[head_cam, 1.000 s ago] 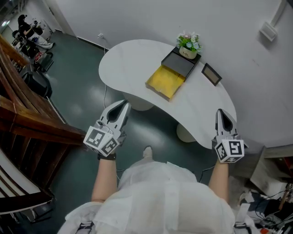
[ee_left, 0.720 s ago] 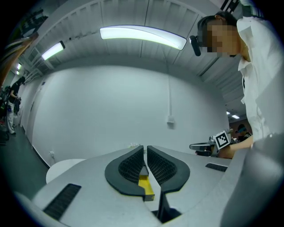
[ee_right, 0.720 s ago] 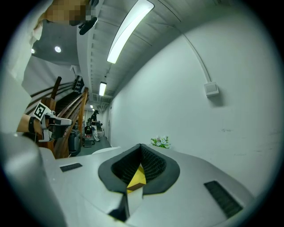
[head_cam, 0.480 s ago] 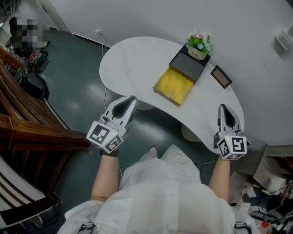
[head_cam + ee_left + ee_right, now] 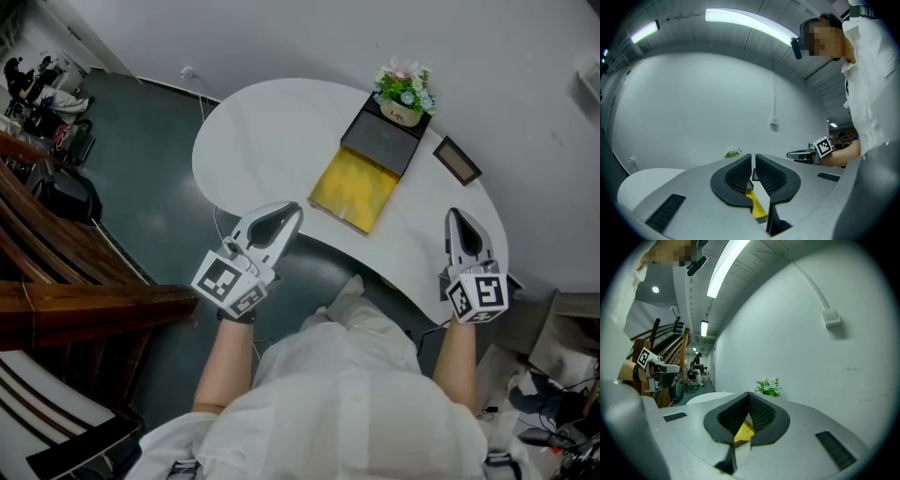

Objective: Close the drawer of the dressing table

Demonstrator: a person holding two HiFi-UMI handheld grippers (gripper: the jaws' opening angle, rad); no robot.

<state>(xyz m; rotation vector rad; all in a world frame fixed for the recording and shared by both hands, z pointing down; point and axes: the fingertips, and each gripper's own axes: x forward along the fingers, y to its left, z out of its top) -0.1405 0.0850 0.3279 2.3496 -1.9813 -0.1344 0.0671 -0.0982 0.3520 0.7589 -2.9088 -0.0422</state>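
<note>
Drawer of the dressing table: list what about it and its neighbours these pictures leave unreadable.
- Yellow drawer, front face and handle: head view looks steeply down, mostly its inside shows.
- Same drawer in the gripper views: left gripper and right gripper each block it with their own jaws, leaving a yellow sliver.
- Flower pot label: too small, head view.
- Dark frame, what it displays: too small, head view.

A plain white wall (image 5: 281,37) meets a dark teal floor (image 5: 141,122) — glossy, catching pale reflections. Brown wooden beams (image 5: 94,298) stand at the left, and a long tube light (image 5: 750,22) runs along the grey ceiling (image 5: 740,44).
</note>
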